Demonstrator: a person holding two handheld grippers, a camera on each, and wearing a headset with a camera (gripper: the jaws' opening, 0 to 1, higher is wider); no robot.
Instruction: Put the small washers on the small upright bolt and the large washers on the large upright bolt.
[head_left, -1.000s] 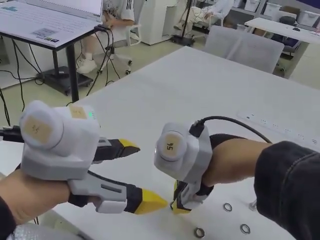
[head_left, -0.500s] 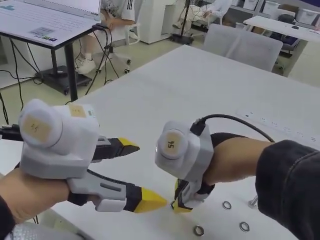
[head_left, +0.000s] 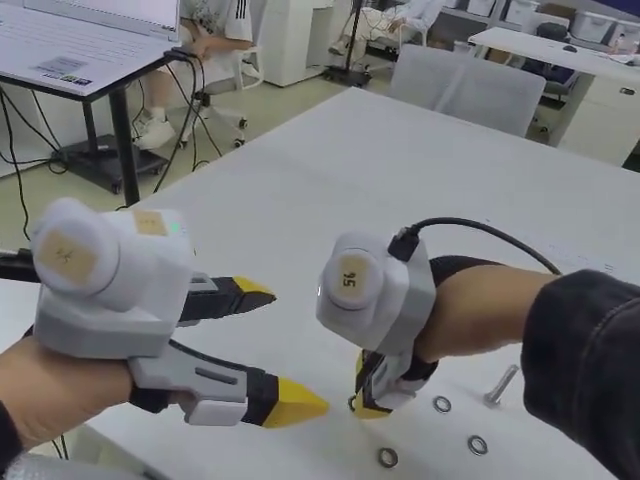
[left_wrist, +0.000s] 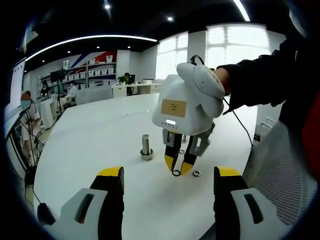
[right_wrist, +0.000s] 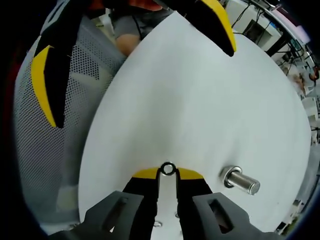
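1. Looking down in the head view, we see the left gripper (head_left: 280, 348) closest to us, low on the left. Its two yellow-tipped jaws are wide apart and hold nothing.
2. Just past it is the right gripper (left_wrist: 177, 166), which points down at the white bench (head_left: 380, 190). Its jaws are almost together, and they pinch a small washer (right_wrist: 167, 168) right at the yellow tips.
3. We cannot tell if that small washer rests on the bench or is lifted a tiny bit.
4. Three more washers lie flat on the bench near the right gripper. One (head_left: 441, 404) is just beside its tips, one (head_left: 387, 457) is nearer to us, and one (head_left: 477, 444) is off to the right.
5. A bolt (left_wrist: 146, 145) stands upright on its wide end, near the loose washers and apart from the right gripper. We cannot tell if it is the small one or the large one.
6. A black cable (head_left: 480, 235) loops out from the top of the right gripper, above the sleeve.
7. Far off, a gray chair (head_left: 468, 92) sits at the far edge of the bench.
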